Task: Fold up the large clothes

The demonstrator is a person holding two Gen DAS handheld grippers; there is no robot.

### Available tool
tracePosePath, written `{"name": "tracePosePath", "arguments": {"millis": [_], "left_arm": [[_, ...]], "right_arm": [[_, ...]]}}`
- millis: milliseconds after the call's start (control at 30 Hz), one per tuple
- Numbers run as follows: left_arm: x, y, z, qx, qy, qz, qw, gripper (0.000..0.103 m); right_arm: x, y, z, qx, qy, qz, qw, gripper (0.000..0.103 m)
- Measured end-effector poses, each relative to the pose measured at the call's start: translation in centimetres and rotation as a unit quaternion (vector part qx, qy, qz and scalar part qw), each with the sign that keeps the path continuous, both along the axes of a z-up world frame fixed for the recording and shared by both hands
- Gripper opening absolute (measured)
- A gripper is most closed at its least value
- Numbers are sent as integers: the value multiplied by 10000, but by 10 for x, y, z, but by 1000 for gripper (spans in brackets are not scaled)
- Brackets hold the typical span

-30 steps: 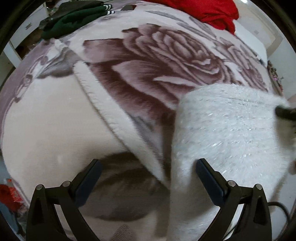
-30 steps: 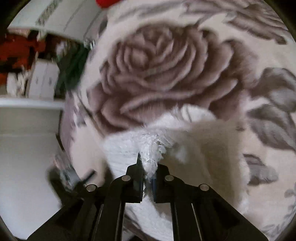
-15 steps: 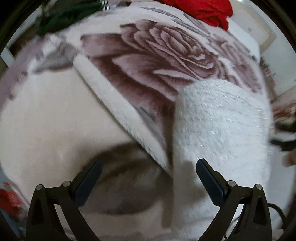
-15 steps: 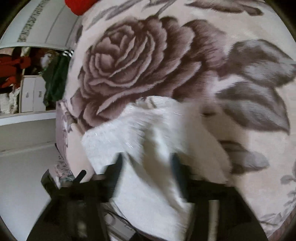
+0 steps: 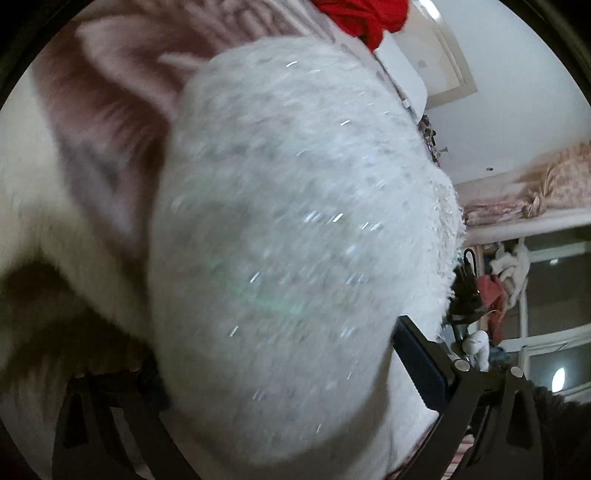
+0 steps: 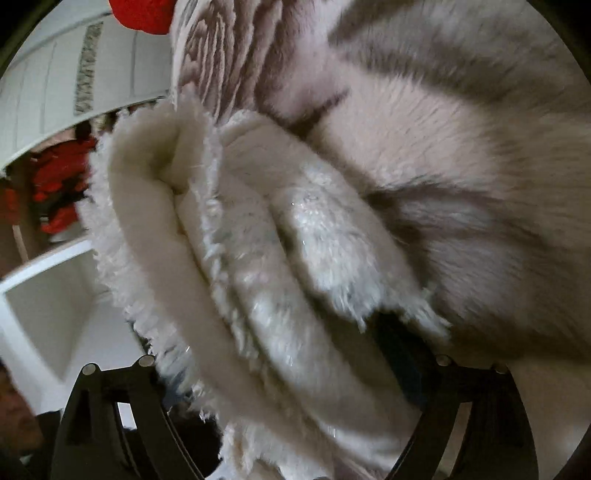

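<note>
Bed under rose-print plush blanket [image 6: 461, 155]; white fuzzy garment [image 5: 295, 240] folded on it; red cloth [image 5: 365, 14] at far end.

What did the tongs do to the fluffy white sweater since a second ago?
The right tongs let go of the sweater: they were pinched shut on its edge and now stand wide open around the folded bundle. The left tongs moved in close, so the sweater fills their view. They stayed open, and the sweater stayed on the rose blanket.
</note>
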State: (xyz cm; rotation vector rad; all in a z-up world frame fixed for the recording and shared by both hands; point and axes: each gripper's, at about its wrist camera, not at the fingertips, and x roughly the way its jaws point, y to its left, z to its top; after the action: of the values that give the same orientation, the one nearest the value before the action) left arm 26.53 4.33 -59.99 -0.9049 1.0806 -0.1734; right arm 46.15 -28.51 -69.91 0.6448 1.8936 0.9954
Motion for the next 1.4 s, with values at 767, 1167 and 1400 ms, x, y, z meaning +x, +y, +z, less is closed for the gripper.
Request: {"name": "tracePosePath", "arguments": {"millis": [767, 1167, 1400], "left_arm": [[189, 32, 110, 922, -478, -879, 9907, 66], [422, 60, 35, 825, -503, -1632, 9819, 67], [442, 46, 11, 943, -190, -1951, 9761, 79]], "right_arm": [[43, 42, 98, 805, -508, -1264, 9874, 46], [276, 83, 87, 418, -1174, -2057, 9706, 45], [325, 70, 31, 99, -922, -2532, 9630, 46]]}}
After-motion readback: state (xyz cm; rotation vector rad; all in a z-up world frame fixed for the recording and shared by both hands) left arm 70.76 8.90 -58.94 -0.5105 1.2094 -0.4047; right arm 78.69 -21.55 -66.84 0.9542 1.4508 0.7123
